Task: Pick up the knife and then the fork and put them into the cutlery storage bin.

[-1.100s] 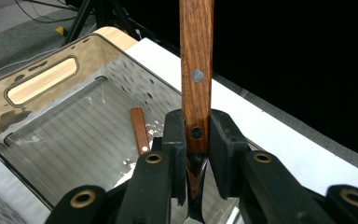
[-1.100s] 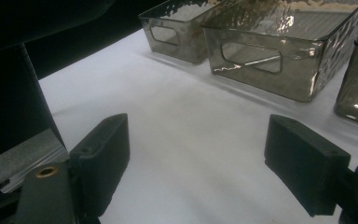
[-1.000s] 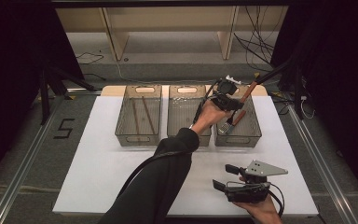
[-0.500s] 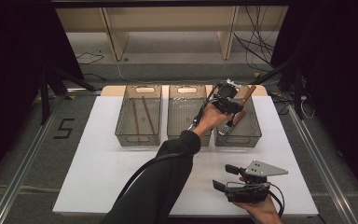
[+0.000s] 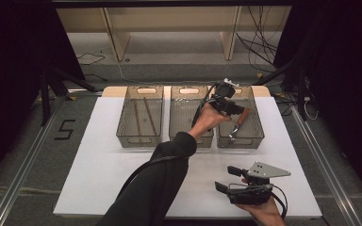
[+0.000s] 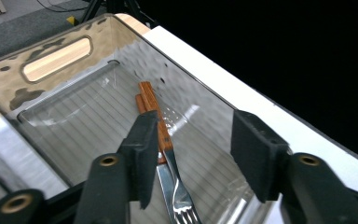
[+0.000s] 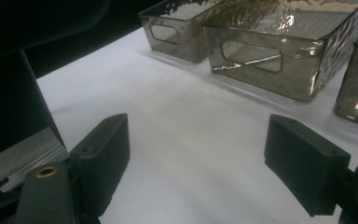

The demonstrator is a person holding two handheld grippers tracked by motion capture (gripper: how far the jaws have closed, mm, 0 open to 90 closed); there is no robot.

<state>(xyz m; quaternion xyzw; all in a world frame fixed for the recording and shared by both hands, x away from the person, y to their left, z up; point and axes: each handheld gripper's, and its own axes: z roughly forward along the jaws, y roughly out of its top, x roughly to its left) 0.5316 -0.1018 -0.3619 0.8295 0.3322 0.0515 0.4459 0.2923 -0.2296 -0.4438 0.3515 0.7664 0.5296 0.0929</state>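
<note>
Hovering over the right-hand bin [image 5: 254,136] in the upper middle of the high view, the left tool [image 5: 233,109] has just been opening its jaws, and nothing is pressed between them now. In the left gripper view the pads stand apart above the bin floor, and a wooden-handled fork [image 6: 168,154] lies there beside a second piece of wooden-handled cutlery, running from the centre of the frame down to its lower edge; the left pad hides part of the handles. In the high view the same fork [image 5: 238,125] lies slanted inside that bin. The middle bin [image 5: 179,134] sits just left of it, and the left bin [image 5: 127,136] holds two thin sticks [image 5: 143,115]. At the lower right of the high view, the right tool [image 5: 224,179] rests low over the white table [image 5: 94,174], jaws wide and empty.
</note>
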